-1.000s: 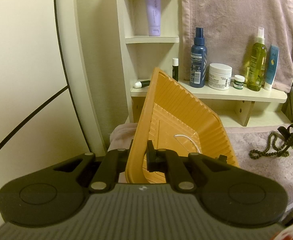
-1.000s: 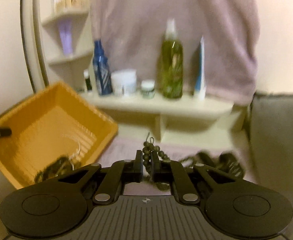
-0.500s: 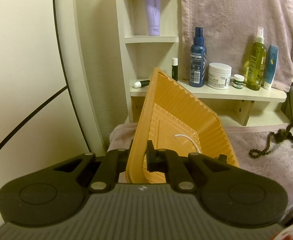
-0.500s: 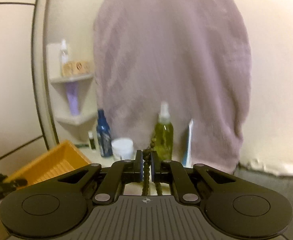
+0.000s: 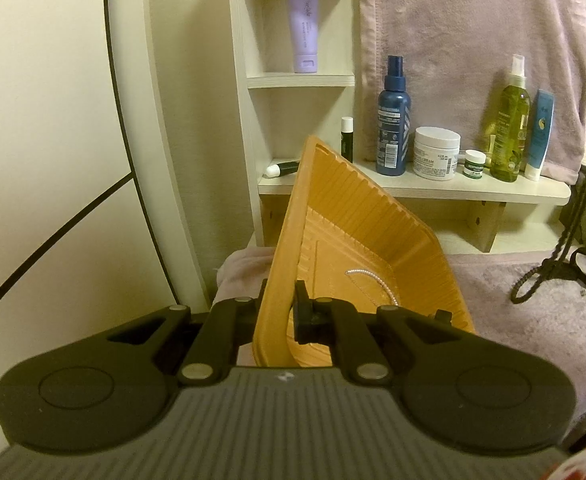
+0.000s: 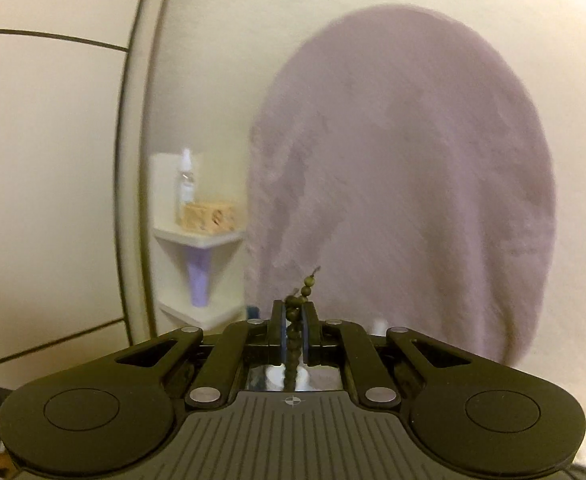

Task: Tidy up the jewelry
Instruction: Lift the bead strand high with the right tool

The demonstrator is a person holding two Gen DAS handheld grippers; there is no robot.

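Evidently the left gripper [image 5: 279, 312] clamps the ribbed orange plastic tray's [image 5: 357, 232] rim, tilting it to receive; the right gripper [image 6: 293, 326] pinches the dark beaded necklace [image 6: 293, 344], lifted high, tail dangling far right.

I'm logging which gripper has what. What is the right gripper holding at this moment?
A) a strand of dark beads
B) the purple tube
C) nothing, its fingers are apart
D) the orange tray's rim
A: the right gripper is shut on the bead strand, which pokes out above its tips, while the left gripper clamps the orange tray.
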